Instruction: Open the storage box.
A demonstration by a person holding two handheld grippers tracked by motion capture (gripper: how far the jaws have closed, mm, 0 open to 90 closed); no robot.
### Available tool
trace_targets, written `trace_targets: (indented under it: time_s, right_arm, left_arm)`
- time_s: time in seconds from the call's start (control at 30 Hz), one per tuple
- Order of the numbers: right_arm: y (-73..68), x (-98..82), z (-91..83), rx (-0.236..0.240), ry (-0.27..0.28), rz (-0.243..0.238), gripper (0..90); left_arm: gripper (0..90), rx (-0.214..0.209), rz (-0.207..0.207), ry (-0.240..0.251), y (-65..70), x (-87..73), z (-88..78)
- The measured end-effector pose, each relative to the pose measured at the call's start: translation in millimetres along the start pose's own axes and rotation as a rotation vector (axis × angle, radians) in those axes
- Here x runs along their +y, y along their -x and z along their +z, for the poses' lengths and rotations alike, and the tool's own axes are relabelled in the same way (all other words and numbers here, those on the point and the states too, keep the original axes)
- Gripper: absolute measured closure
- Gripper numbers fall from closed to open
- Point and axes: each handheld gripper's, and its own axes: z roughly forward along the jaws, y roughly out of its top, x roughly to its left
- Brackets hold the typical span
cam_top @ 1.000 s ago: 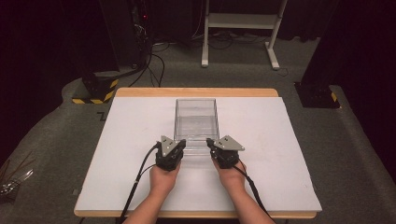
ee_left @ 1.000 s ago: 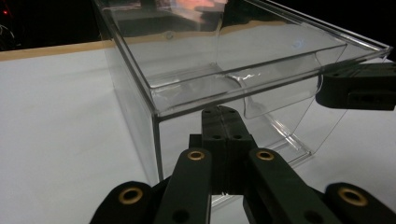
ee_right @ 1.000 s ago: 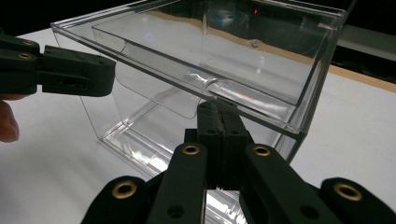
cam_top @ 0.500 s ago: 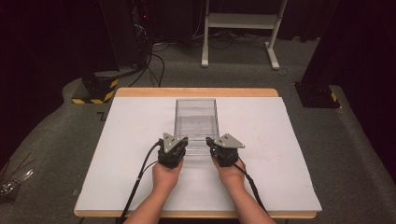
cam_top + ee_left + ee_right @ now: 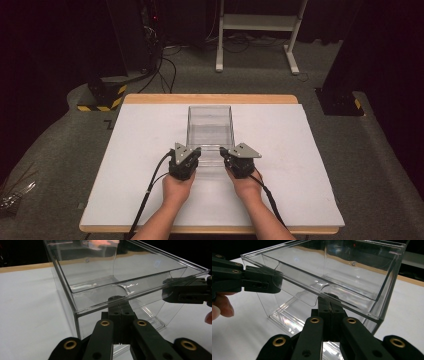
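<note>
A clear plastic box point(image 5: 210, 131) stands on the white table point(image 5: 300, 150), near its middle and a little toward the far wooden edge, with its long side running away from the person. It looks like a see-through drawer unit: in the left gripper view an inner tray point(image 5: 120, 280) sits inside the outer shell, with a curved notch in its near wall. The left gripper point(image 5: 192, 154) is at the box's near left corner and the right gripper point(image 5: 226, 154) at its near right corner, each held in one of the person's hands, whose forearms come in from the bottom of the high view. In both gripper views the two black jaws are pressed together, their tips right up against the near front wall of the box just under the notch; whether they pinch any edge of the plastic I cannot tell. Cables point(image 5: 150, 190) trail back from the grippers along the table. Beyond the table, on the grey floor, stand a white metal frame point(image 5: 260, 30) and a yellow-and-black striped base point(image 5: 102, 97).
</note>
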Motion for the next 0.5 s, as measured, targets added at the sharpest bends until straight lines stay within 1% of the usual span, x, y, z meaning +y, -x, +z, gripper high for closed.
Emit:
trace_targets:
  time_s: [0.13, 0.2, 0.27, 0.5]
  right_arm:
    - [-1.9, -0.4, -0.9, 0.007, -0.001, -0.007, 90.0]
    - [-3.1, -0.6, -1.7, 0.006, -0.002, -0.011, 90.0]
    - [-3.6, -0.9, -2.9, 0.007, -0.004, -0.012, 90.0]
    - [-6.4, -2.7, -7.6, 0.012, -0.004, -0.021, 90.0]
  left_arm:
    - [90.0, -0.011, -0.007, -0.001, -1.4, -2.2, -2.2]
    - [90.0, -0.011, -0.001, -0.003, -1.1, -3.1, -2.9]
    - [90.0, -0.016, -0.007, -0.001, -0.5, -3.6, -3.9]
    - [90.0, -0.024, 0.006, -0.002, 1.6, -6.1, -9.2]
